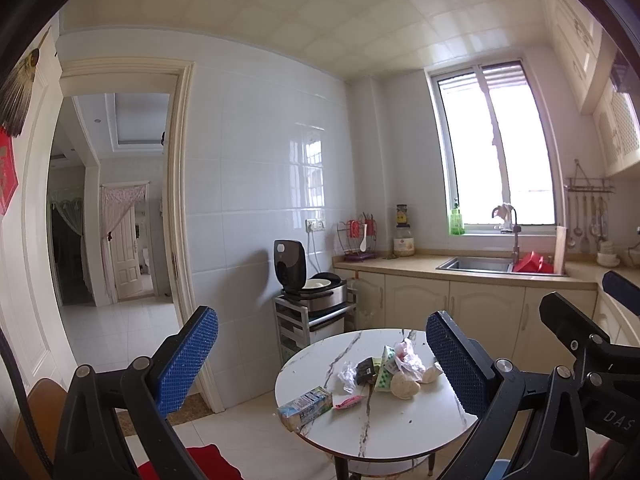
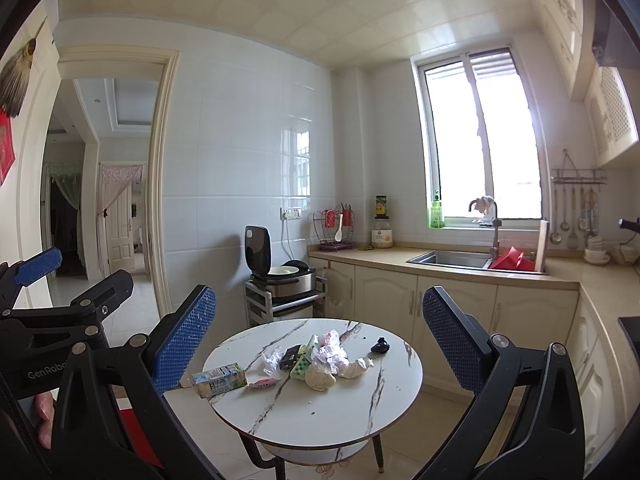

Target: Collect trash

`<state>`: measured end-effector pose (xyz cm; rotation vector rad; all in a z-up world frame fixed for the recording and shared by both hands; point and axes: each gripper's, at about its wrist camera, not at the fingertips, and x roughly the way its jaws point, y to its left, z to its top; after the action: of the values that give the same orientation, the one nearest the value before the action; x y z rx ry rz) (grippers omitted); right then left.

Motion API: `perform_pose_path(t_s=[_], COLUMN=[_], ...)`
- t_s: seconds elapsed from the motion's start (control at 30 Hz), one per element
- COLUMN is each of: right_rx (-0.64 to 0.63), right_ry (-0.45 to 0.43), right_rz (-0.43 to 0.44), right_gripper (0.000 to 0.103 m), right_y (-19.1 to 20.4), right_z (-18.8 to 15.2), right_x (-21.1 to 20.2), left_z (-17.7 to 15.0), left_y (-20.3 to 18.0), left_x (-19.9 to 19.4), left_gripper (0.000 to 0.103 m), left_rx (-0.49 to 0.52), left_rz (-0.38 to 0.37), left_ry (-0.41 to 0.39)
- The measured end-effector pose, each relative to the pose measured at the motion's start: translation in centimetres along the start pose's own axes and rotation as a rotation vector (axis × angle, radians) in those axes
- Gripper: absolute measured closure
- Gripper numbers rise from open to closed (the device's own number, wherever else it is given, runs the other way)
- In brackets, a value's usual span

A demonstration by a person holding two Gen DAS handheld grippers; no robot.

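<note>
Landmark: round marble-topped table [image 1: 400, 432] [image 2: 340, 412], with a lower shelf under the top.
Trash: a loose heap [image 1: 384, 372] [image 2: 320, 360] near the table's middle; crumpled plastic, a green-and-white pack, a dark wrapper and pale lumps touch or overlap.
Carton: a drink carton [image 1: 306, 406] [image 2: 219, 379] lies on its side at the table's left edge, apart from the heap.
Pink wrapper: a small one [image 1: 347, 402] [image 2: 262, 383] lies between the carton and the heap.
Right view only: a dark crumpled bit [image 2: 380, 347] on the table, right of the heap; the finger [image 1: 452, 364] hides that spot in the left view.
Right view only: fingers [image 2: 44, 420] of the person's hand show at the lower left, beside the left gripper's black frame.
Left view only: a red cushion [image 1: 208, 460] on the floor, left of the table.
Left gripper: [image 1: 320, 360] spread wide with nothing between its 2 blue pads, held above the table and short of it.
Right gripper: [image 2: 320, 344] likewise wide apart and empty, held level with the left one, above the table's near side.
Backdrop: beyond the table, an open rice cooker [image 1: 310, 280] [image 2: 280, 272] on a cart and a sink [image 1: 480, 265] [image 2: 452, 259].
</note>
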<state>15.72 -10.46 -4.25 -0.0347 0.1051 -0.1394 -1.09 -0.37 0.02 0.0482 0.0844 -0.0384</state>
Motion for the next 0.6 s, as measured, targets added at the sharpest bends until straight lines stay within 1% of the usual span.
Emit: perform_pose_path(t_s=[0.2,0.27,0.33,0.4,0.47,0.53,0.6], right_rx=[0.008,0.002,0.001,0.013,0.041,0.077,0.106], right_ry=[0.015,0.011,0.019,0.054,0.098,0.162,0.234], right_rz=[-0.003,0.003,-0.011,-0.028,-0.034,-0.046,-0.052], right_gripper=[0.0,0.0,0.0,0.0,0.0,0.0,0.0], right_y=[-0.4,-0.4,-0.8,-1.7,-2.9,-4.2,-5.3], right_z=[-0.6,-0.8,-1.4,-2.4,-3.9,-5.9,-8.1], right_x=[0.8,1.2,2.4,4.3,6.3,8.6,10.7], left_z=[-0.2,-0.4,-0.9,-1.8,-2.8,-4.1,-5.5], left_y=[0.0,0.0,0.3,0.9,1.5,2.2,2.7], left_x=[1.3,2.3,3.8,5.8,8.2,10.8,13.5], left_gripper=[0.001,0.001,0.001,0.001,0.001,0.001,0.001], left_rx=[0.002,0.012,0.018,0.019,0.016,-0.001,-0.011], left_rz=[0.0,-0.004,-0.001,0.004,-0.004,-0.026,-0.044], left_ry=[0.013,0.018,0.023,0.034,0.066,0.121,0.193])
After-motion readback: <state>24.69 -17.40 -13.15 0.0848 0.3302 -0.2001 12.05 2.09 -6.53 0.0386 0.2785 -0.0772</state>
